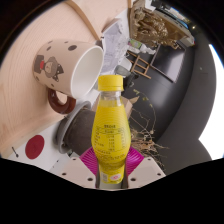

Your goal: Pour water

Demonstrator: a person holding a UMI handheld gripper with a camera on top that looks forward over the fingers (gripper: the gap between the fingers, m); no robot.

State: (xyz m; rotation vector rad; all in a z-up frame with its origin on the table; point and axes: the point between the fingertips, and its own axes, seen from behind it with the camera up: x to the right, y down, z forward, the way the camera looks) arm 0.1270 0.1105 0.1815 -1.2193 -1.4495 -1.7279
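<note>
A yellow bottle (110,125) with a yellow cap and a printed label stands upright between my fingers. My gripper (111,162) is shut on the bottle's lower body, with both pink pads (90,159) pressing its sides. A white mug (66,68) with a dotted pattern and a dark red handle lies tipped just beyond the bottle and to its left, its open mouth turned toward the bottle's cap.
A black tabletop (170,95) lies beyond and to the right, with dry twigs (148,140) on it. A wooden model structure (155,30) stands further off. A pale pink surface (25,100) lies at the left. A red round thing (35,146) sits by the left finger.
</note>
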